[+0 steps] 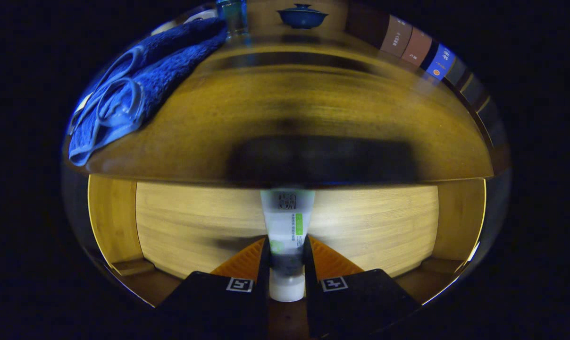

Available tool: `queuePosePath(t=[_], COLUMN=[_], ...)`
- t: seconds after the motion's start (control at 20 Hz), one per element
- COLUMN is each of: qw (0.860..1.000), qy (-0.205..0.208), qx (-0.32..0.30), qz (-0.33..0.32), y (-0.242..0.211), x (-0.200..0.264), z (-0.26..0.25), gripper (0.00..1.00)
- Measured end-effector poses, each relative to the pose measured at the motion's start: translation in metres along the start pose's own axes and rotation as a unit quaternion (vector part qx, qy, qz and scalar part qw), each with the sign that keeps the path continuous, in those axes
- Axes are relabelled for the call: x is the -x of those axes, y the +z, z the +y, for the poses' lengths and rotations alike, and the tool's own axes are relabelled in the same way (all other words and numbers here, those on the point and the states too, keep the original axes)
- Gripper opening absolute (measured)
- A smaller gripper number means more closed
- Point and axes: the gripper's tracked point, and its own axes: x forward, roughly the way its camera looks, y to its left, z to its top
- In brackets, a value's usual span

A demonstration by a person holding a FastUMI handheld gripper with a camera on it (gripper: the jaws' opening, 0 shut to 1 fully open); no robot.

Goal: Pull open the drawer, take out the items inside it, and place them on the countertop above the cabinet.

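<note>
A white tube (287,222) with a green label and a white cap sits between my fingers, cap toward me. My gripper (287,257) is shut on the tube, both fingers pressing its lower part. The tube hangs over the open drawer (195,222), whose pale wooden floor shows under it. Above the drawer lies the wooden countertop (313,108) of the cabinet, blurred by motion. The tube's far end reaches up to the countertop's front edge.
A folded blue towel (138,89) lies on the countertop's left part. A dark blue lidded bowl (302,15) stands at the back. A glass item (233,16) stands beside the towel. Several coloured books (414,47) line the back right.
</note>
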Motion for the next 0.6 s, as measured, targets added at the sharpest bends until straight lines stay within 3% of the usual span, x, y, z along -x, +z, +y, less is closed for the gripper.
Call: queuePosePath(t=[0.6], qw=[0.999], qy=[0.02], qx=[-0.029], qz=[-0.035], y=[-0.003], x=[0.076], z=[-0.004], gripper=[0.37])
